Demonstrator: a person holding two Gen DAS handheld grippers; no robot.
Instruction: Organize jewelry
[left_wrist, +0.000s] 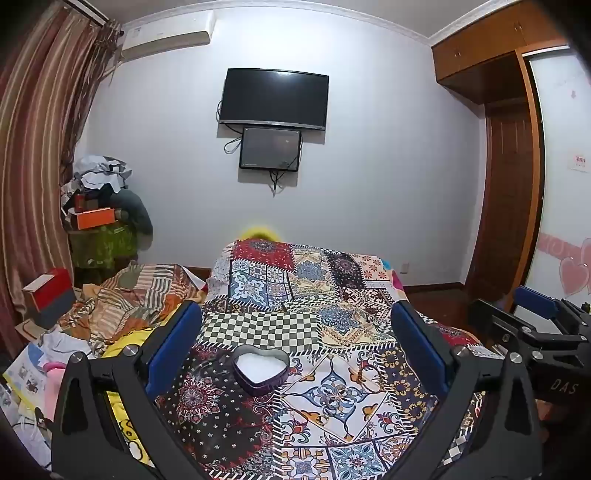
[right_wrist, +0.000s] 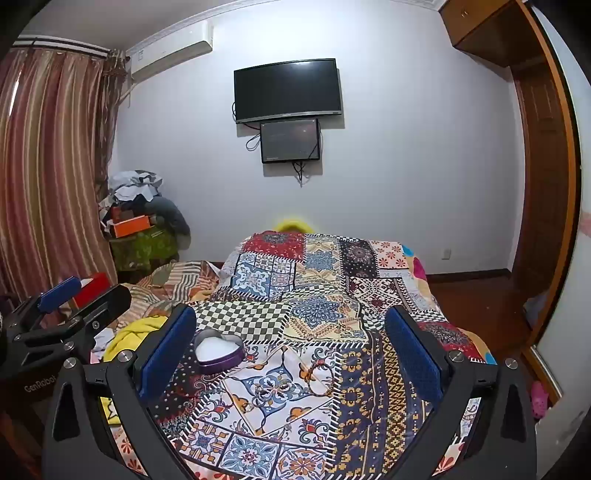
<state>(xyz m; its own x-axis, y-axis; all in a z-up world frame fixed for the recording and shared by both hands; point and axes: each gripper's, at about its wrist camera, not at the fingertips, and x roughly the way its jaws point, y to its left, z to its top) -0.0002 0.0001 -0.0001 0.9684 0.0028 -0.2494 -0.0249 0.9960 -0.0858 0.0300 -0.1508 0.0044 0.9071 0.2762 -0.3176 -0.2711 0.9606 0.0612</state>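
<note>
left wrist view: both grippers spread wide over a patchwork bedspread, nothing between their pads.

the right gripper's (left_wrist: 532, 325) body, seen from the left wrist view, bears the letters "das"; from the right wrist view the left gripper's (right_wrist: 70, 302) body reads "genrobot", partly cut off. a heart-shaped tin (left_wrist: 260, 370), dark purple outside with a white lining, sits open on the bedspread (left_wrist: 332, 406) between the left gripper's blue pads. right of the tin, in the right wrist view, a thin beaded bracelet (right_wrist: 320, 378) and a smaller jewelry piece (right_wrist: 264, 393), too small to identify, lie flat on the cloth between the right gripper's pads. a dark television (left_wrist: 274, 99) hangs on the wall.
</note>
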